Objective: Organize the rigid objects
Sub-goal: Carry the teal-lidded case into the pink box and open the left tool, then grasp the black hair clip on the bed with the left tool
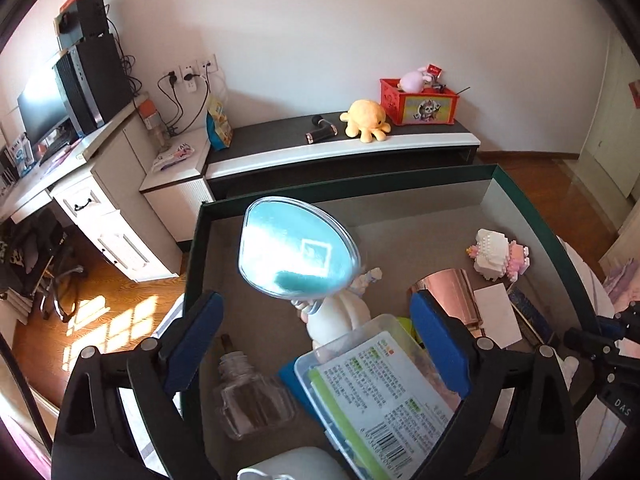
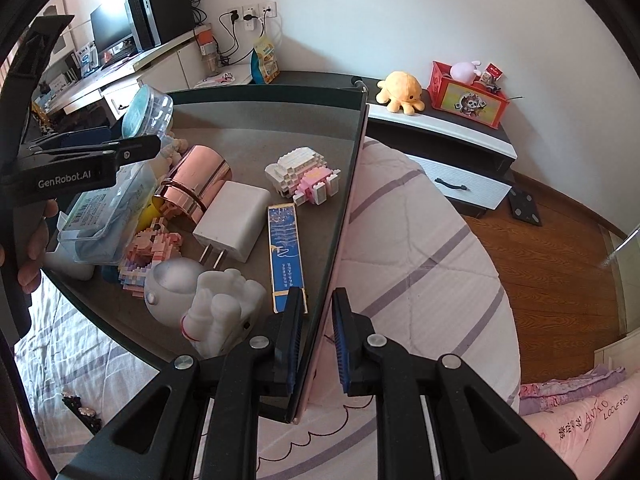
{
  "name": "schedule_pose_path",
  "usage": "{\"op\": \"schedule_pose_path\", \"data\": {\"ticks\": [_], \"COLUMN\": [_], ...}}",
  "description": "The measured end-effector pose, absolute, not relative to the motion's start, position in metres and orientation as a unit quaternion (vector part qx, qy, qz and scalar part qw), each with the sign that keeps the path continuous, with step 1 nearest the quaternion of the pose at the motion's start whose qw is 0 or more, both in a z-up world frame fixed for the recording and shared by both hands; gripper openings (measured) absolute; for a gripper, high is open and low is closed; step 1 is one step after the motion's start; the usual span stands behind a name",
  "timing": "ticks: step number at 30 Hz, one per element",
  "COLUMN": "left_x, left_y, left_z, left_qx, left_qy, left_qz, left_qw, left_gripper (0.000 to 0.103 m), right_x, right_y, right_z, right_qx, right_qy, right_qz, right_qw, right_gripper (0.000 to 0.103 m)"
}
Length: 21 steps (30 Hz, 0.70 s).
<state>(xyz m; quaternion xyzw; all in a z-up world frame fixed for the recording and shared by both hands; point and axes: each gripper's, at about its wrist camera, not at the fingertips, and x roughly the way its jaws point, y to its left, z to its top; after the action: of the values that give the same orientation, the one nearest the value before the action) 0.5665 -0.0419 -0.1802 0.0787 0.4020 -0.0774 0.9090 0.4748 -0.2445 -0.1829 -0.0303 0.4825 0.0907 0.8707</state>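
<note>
- Right now, L gripper, black w/ blue pads, is spread wide above the box; nothing pinched; clear plastic lidded case w/ green-white printed label lies tilted just under and between its fingers, pads not pressing on it.
- R gripper, black w/ blue ribbed pads, is pressed together on the right-hand wall of the dark green open box; the thin wall edge runs up between the pads.
- Nearest in the box, right wrist view: white astronaut figurine w/ grey visor; beside it a pink-and-lilac brick-built toy, partly under the clear case.
- Left wrist view, near L fingers: clear glass bottle w/ dark neck lying on the box floor, left of the case.
- Mid box: white wall-plug charger block w/ prongs toward camera; touching its far side a shiny rose-gold cylinder on its side; long blue-and-gold flat card lies just right of the charger, near the held wall.
- Further in: white-and-pink brick-built animal, apart from the others.
- Far left part of box: round clear plastic tub w/ turquoise contents, tipped on edge, propped over the pile.
- Box rests on a pale quilted bedcover w/ lilac stripes.
- Beyond: low dark-topped cabinet w/ yellow plush octopus and red plastic crate; white wall behind.
</note>
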Motion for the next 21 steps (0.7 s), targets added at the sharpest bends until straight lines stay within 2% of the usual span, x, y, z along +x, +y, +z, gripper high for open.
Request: {"op": "schedule_pose_path", "data": {"ticks": [11,21], "left_x": [0.490,0.454], "left_y": [0.009,0.040], "left_z": [-0.139,-0.135], "left_qx": [0.077,0.071], "left_qy": [0.319,0.316], "left_qz": [-0.065,-0.052], "left_qw": [0.943,0.945], "left_gripper": [0.103,0.103], "right_x": [0.475,0.468], "right_y": [-0.246,-0.243], "right_z": [-0.182,-0.184], "right_qx": [-0.021,-0.015], "right_qy": [0.488,0.497], "right_qz": [0.084,0.075], "right_qw": [0.868,0.864], "right_gripper": [0.015,0.015]}}
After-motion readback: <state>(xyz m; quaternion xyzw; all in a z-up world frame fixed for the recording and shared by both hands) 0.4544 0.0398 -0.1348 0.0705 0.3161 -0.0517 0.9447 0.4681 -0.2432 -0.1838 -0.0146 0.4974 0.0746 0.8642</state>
